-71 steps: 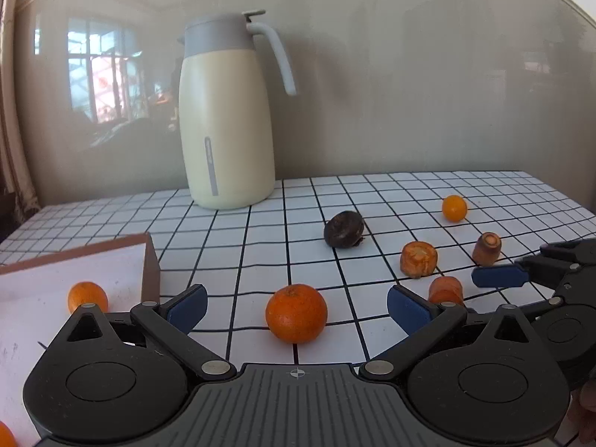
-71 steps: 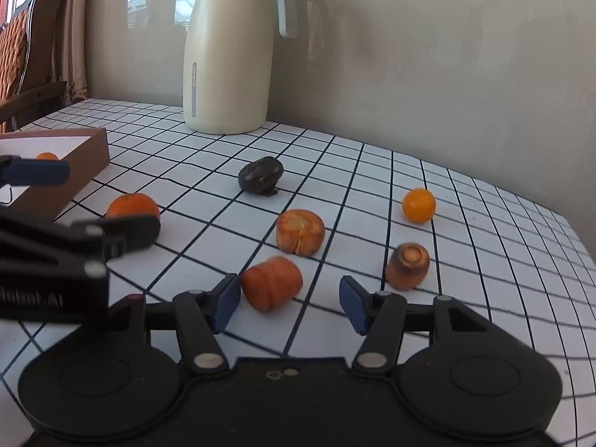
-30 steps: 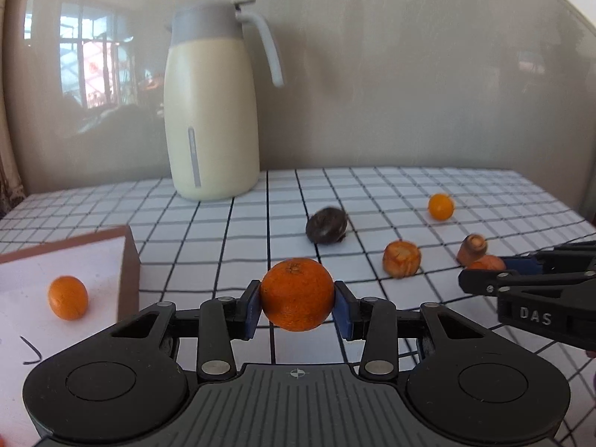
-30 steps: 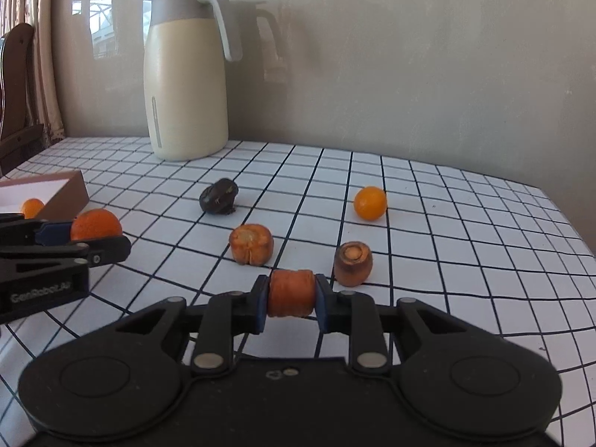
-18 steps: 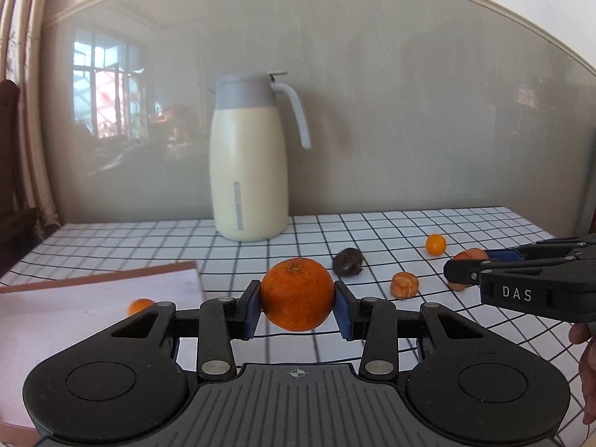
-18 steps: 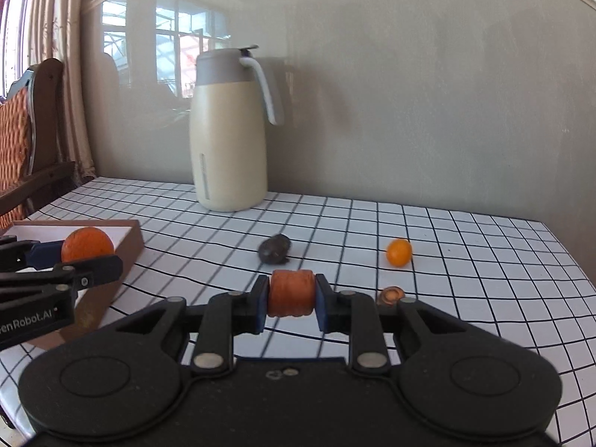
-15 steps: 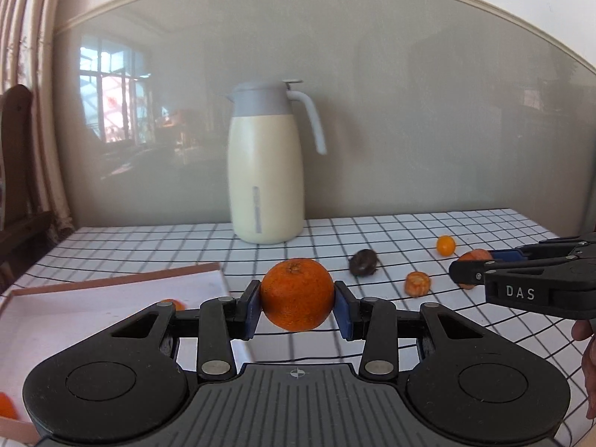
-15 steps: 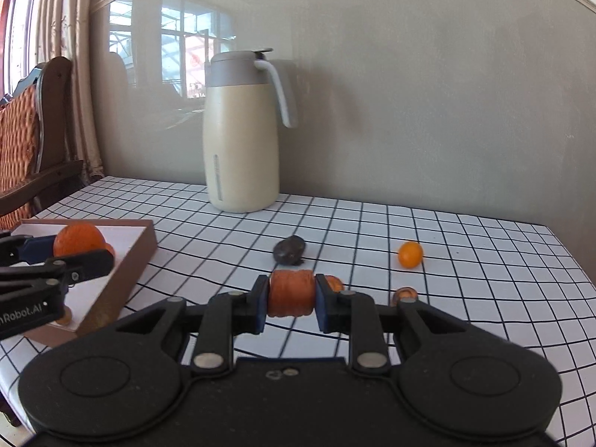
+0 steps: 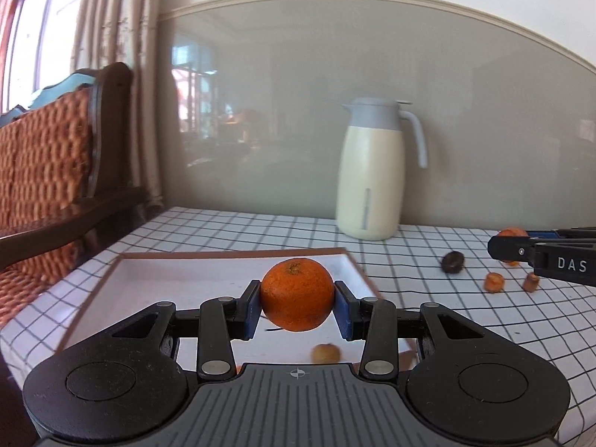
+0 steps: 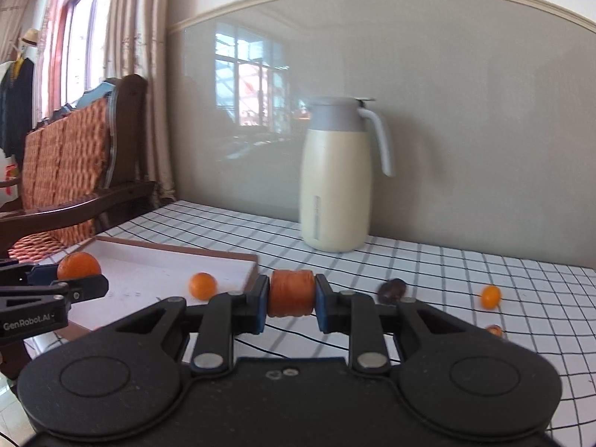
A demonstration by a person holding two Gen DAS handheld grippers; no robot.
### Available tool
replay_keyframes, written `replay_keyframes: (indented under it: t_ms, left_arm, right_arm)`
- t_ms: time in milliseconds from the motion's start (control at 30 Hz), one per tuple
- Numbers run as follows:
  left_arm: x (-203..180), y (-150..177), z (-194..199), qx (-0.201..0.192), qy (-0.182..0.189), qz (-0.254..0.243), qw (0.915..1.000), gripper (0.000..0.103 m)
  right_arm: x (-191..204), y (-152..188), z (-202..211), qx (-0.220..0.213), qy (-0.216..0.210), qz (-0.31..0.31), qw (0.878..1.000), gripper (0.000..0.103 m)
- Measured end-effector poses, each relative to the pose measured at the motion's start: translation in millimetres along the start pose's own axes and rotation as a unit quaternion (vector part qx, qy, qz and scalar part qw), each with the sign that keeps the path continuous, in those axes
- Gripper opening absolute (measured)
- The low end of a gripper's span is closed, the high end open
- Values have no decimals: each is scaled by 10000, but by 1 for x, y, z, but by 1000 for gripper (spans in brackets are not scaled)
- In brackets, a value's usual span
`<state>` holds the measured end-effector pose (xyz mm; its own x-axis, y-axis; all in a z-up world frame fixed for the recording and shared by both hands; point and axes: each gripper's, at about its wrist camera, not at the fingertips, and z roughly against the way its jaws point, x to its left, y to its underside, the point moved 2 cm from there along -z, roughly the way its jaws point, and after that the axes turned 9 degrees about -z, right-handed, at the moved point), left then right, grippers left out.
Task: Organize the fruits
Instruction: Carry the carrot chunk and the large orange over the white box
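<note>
Orange (image 9: 297, 293) sits clamped in the left hand-held gripper (image 9: 297, 307) above the tray (image 9: 231, 253). Right hand-held gripper (image 10: 291, 304) grasps a carrot chunk (image 10: 291, 292) over the bench (image 10: 465, 279).

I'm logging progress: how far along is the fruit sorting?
Done: one small orange lies in the tray. In hand: the left hand-held gripper clamps an orange, the right hand-held gripper a carrot chunk. Left: dark fruit and small pieces on the tablecloth.

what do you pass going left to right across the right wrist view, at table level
left gripper holding an orange → small orange in the tray → carrot chunk in the right gripper → dark fruit → small orange fruit
</note>
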<state>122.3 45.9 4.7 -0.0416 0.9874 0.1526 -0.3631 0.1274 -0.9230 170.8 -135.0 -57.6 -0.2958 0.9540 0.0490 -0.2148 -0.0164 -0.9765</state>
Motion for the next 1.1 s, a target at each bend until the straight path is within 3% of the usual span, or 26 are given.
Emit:
replay_keyframes:
  t_ms: [333, 633, 1100]
  left_arm:
    - [51, 11, 11, -6, -549, 177, 9983, 41]
    - [92, 18, 13, -19, -963, 166, 9952, 41]
    - [119, 22, -11, 103, -1060, 230, 9940, 41]
  right_arm:
    - [55, 0, -18, 19, -498, 228, 9985, 17]
    - [76, 0, -33, -29, -581, 238, 9980, 17]
    - [86, 2, -65, 36, -540, 329, 9980, 17]
